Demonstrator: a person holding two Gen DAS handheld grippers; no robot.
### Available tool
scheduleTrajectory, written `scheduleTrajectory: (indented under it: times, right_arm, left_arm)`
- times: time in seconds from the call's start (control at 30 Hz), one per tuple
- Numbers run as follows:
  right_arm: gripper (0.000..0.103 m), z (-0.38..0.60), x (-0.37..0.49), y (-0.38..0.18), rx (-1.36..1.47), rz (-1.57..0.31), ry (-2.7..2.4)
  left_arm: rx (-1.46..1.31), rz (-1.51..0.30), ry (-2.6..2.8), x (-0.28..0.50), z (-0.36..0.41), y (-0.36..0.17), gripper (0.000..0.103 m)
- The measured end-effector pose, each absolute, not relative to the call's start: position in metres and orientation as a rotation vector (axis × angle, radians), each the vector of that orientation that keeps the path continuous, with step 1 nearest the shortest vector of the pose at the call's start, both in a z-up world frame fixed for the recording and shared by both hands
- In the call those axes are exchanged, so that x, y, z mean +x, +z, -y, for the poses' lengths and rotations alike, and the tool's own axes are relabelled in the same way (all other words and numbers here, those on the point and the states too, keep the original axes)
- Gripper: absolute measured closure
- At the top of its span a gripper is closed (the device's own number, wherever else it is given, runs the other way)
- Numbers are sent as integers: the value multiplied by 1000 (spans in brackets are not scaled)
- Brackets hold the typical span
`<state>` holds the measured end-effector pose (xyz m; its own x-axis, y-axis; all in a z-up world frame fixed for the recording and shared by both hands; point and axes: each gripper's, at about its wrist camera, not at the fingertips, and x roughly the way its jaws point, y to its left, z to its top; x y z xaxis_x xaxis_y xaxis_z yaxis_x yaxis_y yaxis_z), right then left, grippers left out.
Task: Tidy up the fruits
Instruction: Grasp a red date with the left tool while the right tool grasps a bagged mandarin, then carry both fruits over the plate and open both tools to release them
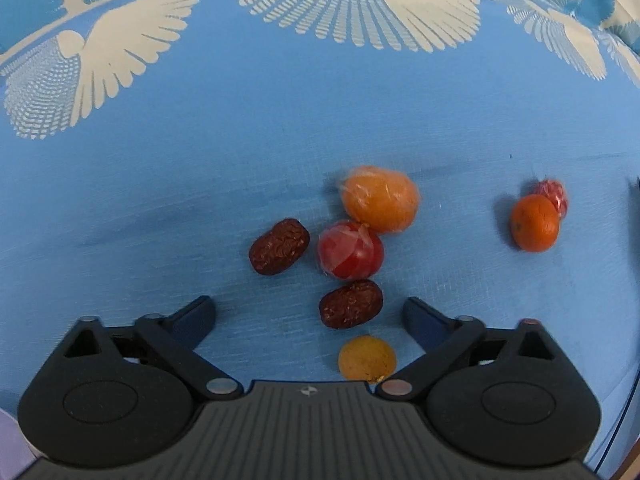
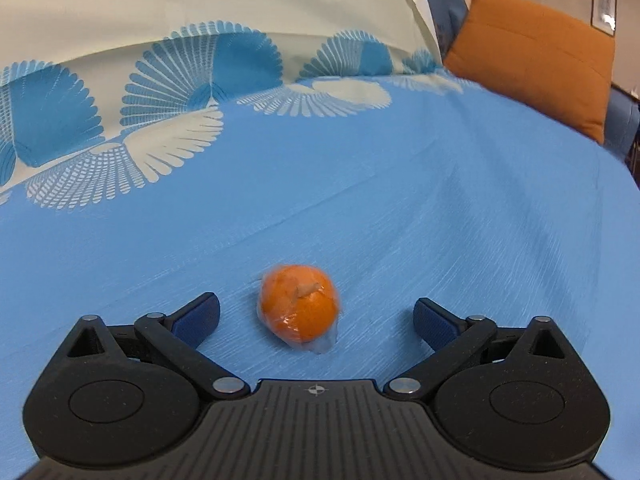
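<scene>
In the left wrist view my left gripper is open, pointing down at a cluster of fruit on the blue cloth. A dark red date lies between its fingers, touching neither pad. Just below sits a small yellow fruit. Beyond lie a wrapped red fruit, a second date and a wrapped orange. Far right rest a bare orange and a small wrapped red fruit. In the right wrist view my right gripper is open around a wrapped orange, the pads apart from it.
The cloth's white and blue fan pattern runs along the far side. An orange cushion leans at the back right, with framed pictures on the wall behind. Bare blue cloth stretches ahead of the right gripper.
</scene>
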<state>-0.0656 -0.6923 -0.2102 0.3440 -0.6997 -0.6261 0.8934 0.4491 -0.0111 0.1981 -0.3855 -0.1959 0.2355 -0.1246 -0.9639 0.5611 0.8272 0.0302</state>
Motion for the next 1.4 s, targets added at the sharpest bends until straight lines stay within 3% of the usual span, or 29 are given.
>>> scheduleTrajectory:
  times: [0.03,0.07,0.1,0.13,0.5,1.0,1.4]
  right_arm:
    - [33,694,-65,-209,358,-596,-1051]
    - [63,690,-63,-207,332,-593,-1058]
    - [63,685,-62,-203,305,-616,-1064]
    - [63,684,-60,-201,298,-636,-1069]
    - [63,607,-87,-142,353,-577,-938]
    - [63,366,-124,-51,444,-526,-516]
    - [63,191,-158,-4,300,-604,-185]
  left_arm:
    - [404,-1238,-489,198,385,-192,18]
    - [396,-1220,-498,197,385,-188,38]
    - [396,-1207,-522,195,386,-185,68]
    - [415,-1199,-549,193,387,-182,73]
    - [376,-1176,-560,162,342,-130,74]
    - [313,-1114,-443,80,180,-30,74]
    - [245,-1175,-467,7,71,-23,74]
